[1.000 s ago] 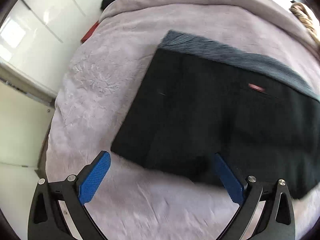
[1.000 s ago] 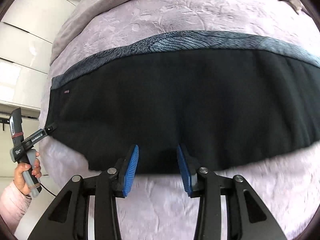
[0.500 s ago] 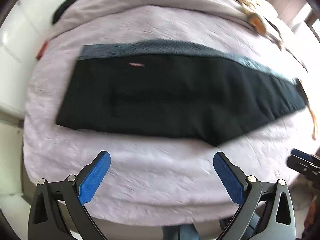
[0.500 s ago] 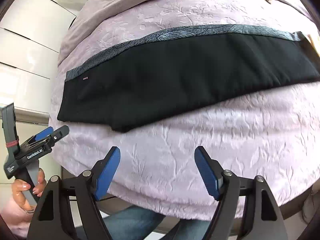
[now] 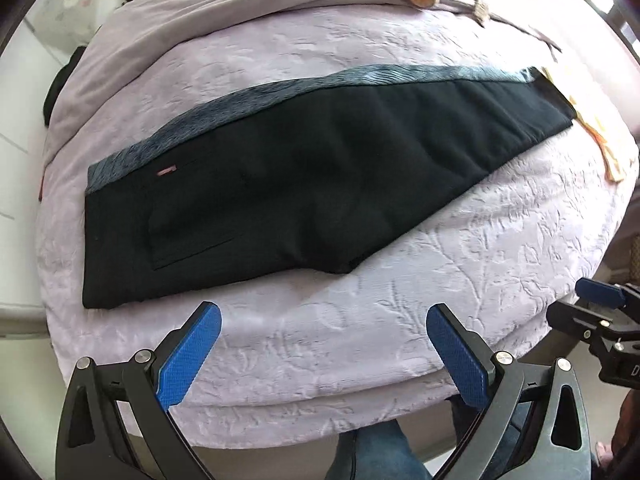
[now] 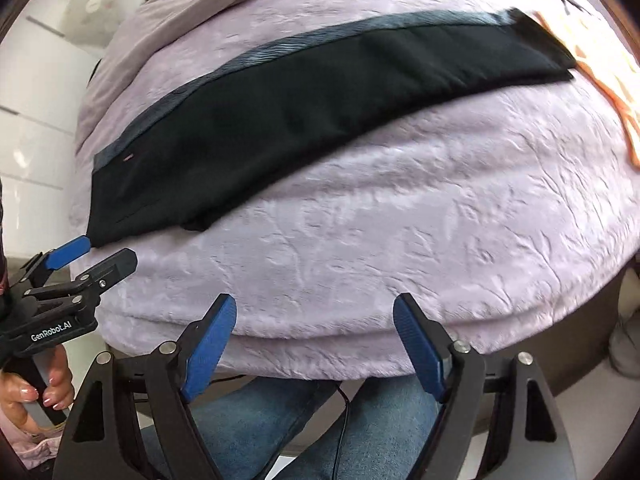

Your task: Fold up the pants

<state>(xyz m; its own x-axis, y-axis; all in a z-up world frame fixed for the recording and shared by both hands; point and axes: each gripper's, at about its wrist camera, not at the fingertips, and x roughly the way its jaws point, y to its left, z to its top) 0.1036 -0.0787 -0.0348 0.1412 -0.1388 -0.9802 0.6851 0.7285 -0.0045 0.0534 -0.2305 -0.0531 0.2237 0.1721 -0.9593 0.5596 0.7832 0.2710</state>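
Both of my hand-held grippers, left [image 5: 322, 354] and right [image 6: 314, 346], pulled back from the pants [image 5: 304, 196], jaws wide apart. Next I should grab both leg ends evenly, far from the waist.

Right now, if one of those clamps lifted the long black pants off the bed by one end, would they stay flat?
Probably not. The black fabric pants lie limp and follow the lilac bedspread's curve, so they would likely droop. The plush cover may drag on them.

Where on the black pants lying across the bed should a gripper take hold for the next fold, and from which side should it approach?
Probably the narrow cuff end of the black pants. They lie flat, already halved lengthwise, so come from the right, low along the lilac bedspread, pinching the hem edge to carry it toward the waist.
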